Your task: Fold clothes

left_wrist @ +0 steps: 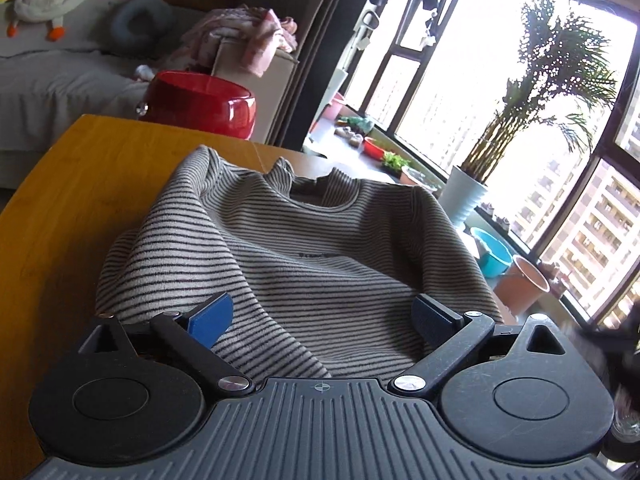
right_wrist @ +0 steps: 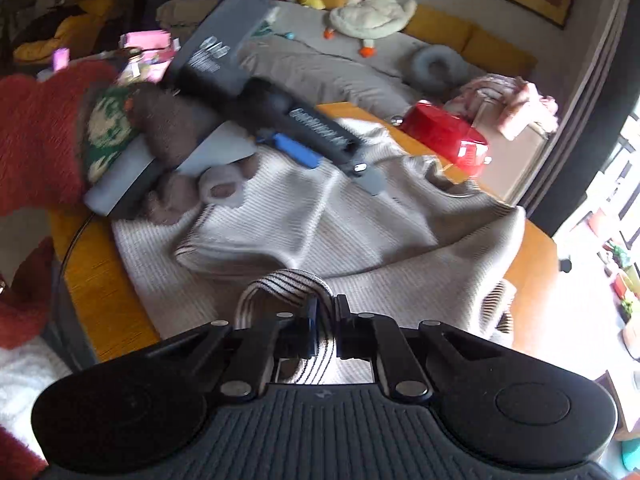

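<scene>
A beige sweater with thin dark stripes [left_wrist: 312,248] lies rumpled on a wooden table [left_wrist: 68,208], neck hole at the far side. My left gripper [left_wrist: 322,314] is open, its blue pads spread over the near part of the sweater. In the right wrist view the same sweater [right_wrist: 320,232] lies spread on the table [right_wrist: 100,292]. My right gripper [right_wrist: 324,320] is shut on a fold of the striped fabric, which arches up between the jaws. The left gripper [right_wrist: 372,184] shows there too, held over the far part of the sweater by a hand in a brown glove.
A red pot [left_wrist: 200,102] stands at the table's far edge. Behind it are a cardboard box with pink cloth [left_wrist: 252,48] and a grey sofa [left_wrist: 44,80] with a plush goose. To the right are a window, a potted palm [left_wrist: 464,196] and basins.
</scene>
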Demonstrator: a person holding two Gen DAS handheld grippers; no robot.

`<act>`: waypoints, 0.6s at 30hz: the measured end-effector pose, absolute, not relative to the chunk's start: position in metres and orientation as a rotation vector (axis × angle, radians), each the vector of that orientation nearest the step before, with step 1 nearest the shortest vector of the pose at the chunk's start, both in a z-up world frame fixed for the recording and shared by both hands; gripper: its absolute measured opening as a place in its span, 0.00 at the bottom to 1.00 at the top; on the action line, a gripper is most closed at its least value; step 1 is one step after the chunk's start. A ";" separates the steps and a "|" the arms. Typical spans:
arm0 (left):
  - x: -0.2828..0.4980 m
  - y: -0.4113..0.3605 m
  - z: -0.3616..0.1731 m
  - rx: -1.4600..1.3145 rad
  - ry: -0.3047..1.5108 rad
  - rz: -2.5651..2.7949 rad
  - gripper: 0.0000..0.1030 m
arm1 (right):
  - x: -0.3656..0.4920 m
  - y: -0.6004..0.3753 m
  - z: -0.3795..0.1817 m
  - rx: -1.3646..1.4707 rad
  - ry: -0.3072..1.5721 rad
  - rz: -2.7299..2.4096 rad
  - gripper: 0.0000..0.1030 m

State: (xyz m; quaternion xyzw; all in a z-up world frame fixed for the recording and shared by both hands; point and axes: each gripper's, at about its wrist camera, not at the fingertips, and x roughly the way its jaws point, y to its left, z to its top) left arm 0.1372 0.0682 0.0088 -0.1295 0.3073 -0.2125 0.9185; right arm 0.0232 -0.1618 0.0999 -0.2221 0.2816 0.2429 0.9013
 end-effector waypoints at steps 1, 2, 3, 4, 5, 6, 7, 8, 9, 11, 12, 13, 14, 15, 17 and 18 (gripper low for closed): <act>0.136 0.069 0.007 -0.262 0.628 -0.442 0.97 | 0.033 -0.179 0.115 -0.419 0.555 0.432 0.07; 0.135 0.069 0.005 -0.259 0.623 -0.447 0.97 | 0.044 -0.199 0.132 -0.373 0.523 0.354 0.07; 0.135 0.070 0.004 -0.259 0.617 -0.451 0.97 | 0.054 -0.219 0.149 -0.327 0.490 0.276 0.07; 0.134 0.070 0.004 -0.261 0.611 -0.456 0.99 | 0.068 -0.248 0.168 -0.258 0.455 0.186 0.07; 0.134 0.069 0.003 -0.260 0.607 -0.460 1.00 | 0.079 -0.275 0.185 -0.193 0.419 0.102 0.07; 0.134 0.069 0.003 -0.259 0.605 -0.461 1.00 | 0.090 -0.302 0.198 -0.131 0.383 0.021 0.07; 0.134 0.069 0.003 -0.261 0.603 -0.462 1.00 | 0.101 -0.327 0.208 -0.069 0.358 -0.047 0.07; 0.134 0.070 0.002 -0.262 0.602 -0.464 1.00 | 0.109 -0.347 0.214 -0.006 0.346 -0.092 0.07; 0.134 0.070 0.002 -0.263 0.600 -0.465 1.00 | 0.117 -0.367 0.220 0.058 0.337 -0.131 0.07; 0.135 0.072 0.001 -0.274 0.599 -0.468 1.00 | 0.127 -0.388 0.220 0.139 0.337 -0.167 0.07; 0.135 0.073 0.001 -0.281 0.599 -0.469 1.00 | 0.132 -0.397 0.220 0.176 0.338 -0.182 0.07; 0.136 0.074 0.001 -0.286 0.598 -0.470 1.00 | 0.136 -0.400 0.218 0.200 0.339 -0.178 0.07; 0.136 0.074 0.001 -0.288 0.598 -0.470 1.00 | 0.140 -0.400 0.217 0.216 0.341 -0.167 0.07; 0.136 0.074 0.001 -0.289 0.598 -0.469 1.00 | 0.143 -0.396 0.216 0.230 0.343 -0.150 0.07; 0.136 0.074 0.000 -0.288 0.598 -0.468 1.00 | 0.150 -0.384 0.216 0.241 0.341 -0.104 0.07; 0.136 0.074 0.000 -0.288 0.599 -0.469 1.00 | 0.156 -0.372 0.218 0.231 0.340 -0.079 0.07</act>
